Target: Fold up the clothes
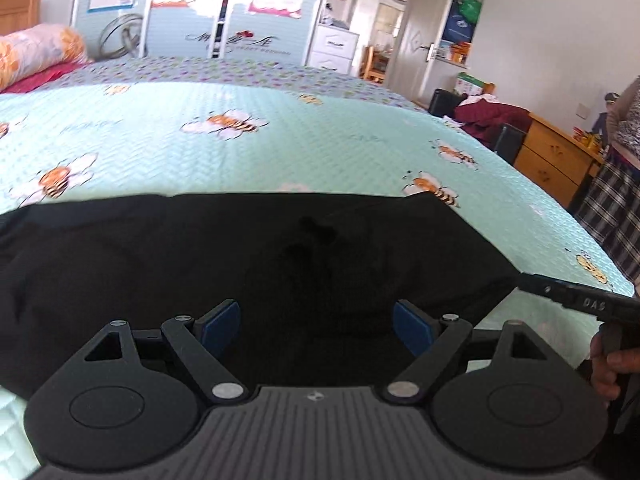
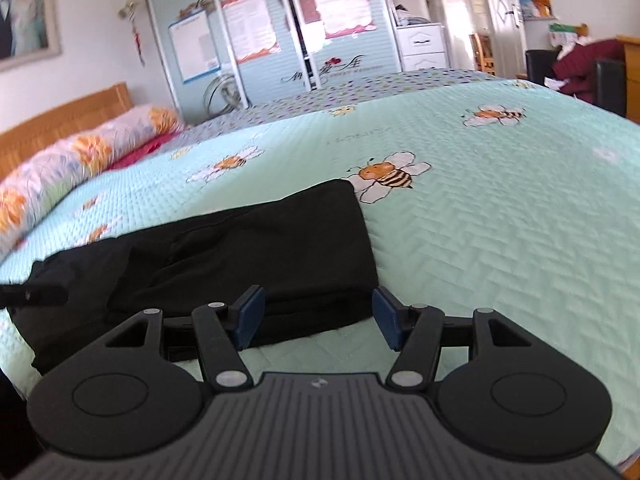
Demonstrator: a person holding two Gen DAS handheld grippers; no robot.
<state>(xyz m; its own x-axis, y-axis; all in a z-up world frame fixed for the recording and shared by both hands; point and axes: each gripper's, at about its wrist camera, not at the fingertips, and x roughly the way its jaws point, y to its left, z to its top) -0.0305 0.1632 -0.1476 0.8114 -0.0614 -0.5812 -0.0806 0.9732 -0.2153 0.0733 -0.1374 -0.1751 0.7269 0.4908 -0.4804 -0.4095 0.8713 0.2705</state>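
Observation:
A black garment [image 1: 248, 264] lies folded on the mint bee-print bedspread [image 1: 280, 144] near the bed's front edge. In the left wrist view my left gripper [image 1: 317, 327] hovers over the garment's near part, jaws wide apart, nothing between the blue pads [image 1: 222, 326]. The right gripper's black body shows at that view's right edge, held by a hand [image 1: 608, 364]. In the right wrist view the same garment [image 2: 248, 256] spreads to the left, and my right gripper [image 2: 318, 318] stands open at its near right corner, the pads not pressing the cloth.
A floral pillow [image 2: 84, 156] and wooden headboard [image 2: 60, 116] lie at the bed's far left. Wardrobe doors [image 1: 224, 12] stand behind the bed. A wooden dresser [image 1: 560, 156], dark red clothes [image 1: 492, 118] and a person in a plaid skirt [image 1: 612, 208] are on the right.

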